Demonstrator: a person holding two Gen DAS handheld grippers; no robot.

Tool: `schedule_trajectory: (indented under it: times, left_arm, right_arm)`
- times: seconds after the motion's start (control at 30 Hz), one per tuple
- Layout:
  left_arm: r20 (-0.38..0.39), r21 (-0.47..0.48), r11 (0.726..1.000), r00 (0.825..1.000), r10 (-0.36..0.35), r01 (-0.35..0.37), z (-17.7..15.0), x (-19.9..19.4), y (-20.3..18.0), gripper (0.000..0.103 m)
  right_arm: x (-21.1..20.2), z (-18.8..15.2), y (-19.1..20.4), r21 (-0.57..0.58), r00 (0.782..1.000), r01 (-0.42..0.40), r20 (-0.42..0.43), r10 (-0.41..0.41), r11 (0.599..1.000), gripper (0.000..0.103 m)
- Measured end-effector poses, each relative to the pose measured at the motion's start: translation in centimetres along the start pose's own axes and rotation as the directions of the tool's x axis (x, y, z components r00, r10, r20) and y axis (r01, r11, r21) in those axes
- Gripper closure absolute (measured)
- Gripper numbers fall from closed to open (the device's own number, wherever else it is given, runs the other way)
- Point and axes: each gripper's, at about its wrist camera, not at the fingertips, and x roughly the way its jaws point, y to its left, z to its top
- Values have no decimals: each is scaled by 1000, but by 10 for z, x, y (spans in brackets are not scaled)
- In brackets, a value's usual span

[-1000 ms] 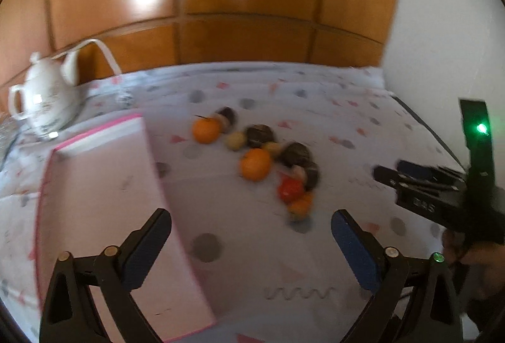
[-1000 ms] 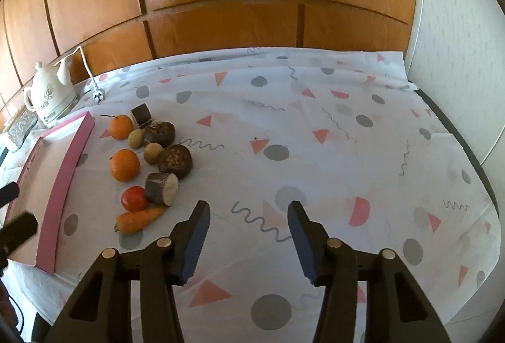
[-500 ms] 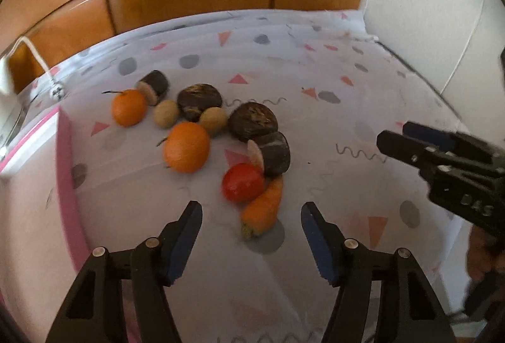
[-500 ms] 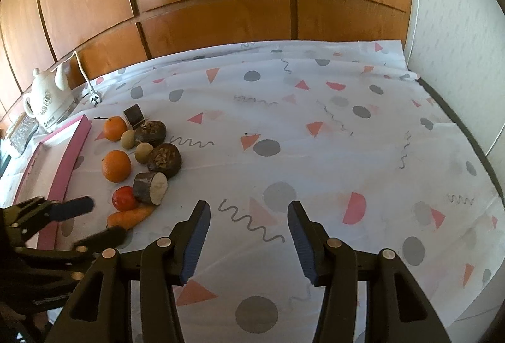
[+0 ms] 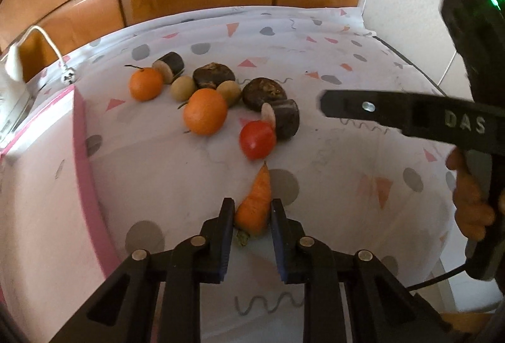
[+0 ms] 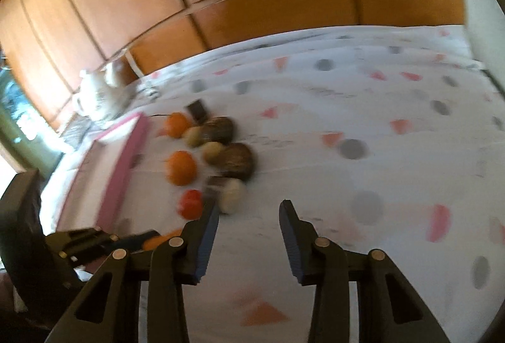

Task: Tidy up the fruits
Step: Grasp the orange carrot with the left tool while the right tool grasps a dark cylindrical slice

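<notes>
Gripping the carrot (image 5: 254,205) at its thick end, our left gripper (image 5: 252,213) has both fingers pressed against it, its tip pointing toward the tomato (image 5: 257,139) on the tablecloth (image 5: 331,185). Our right gripper (image 6: 249,216) hangs over the cloth with fingers apart, holding nothing. Two oranges (image 5: 205,111) lie just beside the pink tray (image 5: 83,153).

Both tools were matte black plastic. The left gripper (image 5: 252,218) had dark blue pads and round silver screws along its linkage. At the right of the left wrist view, the right gripper (image 5: 328,104) bore raised letters "DAS", a silver screw, a green light, a trailing black cable, and bare fingers (image 5: 470,207) around its handle.
</notes>
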Motion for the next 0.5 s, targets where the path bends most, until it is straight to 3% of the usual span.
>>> schedule_trajectory:
  times: [0.27, 0.4, 0.43, 0.5]
  left_arm:
    - [9, 13, 999, 999, 31, -31, -1, 3, -3, 79]
    - [2, 8, 999, 999, 37, -37, 2, 4, -3, 80]
    - [0, 2, 999, 999, 35, -35, 3, 5, -3, 80]
    - [-3, -18, 999, 1000, 27, -27, 5, 4, -1, 80]
  right_arm:
    - [33, 17, 27, -11, 997, -63, -34, 63, 998, 63]
    - [48, 20, 24, 16, 996, -30, -87, 31, 999, 63]
    - [50, 20, 22, 21, 994, -17, -107, 19, 1000, 72]
    - [47, 19, 19, 18, 993, -6, -115, 8, 1000, 74]
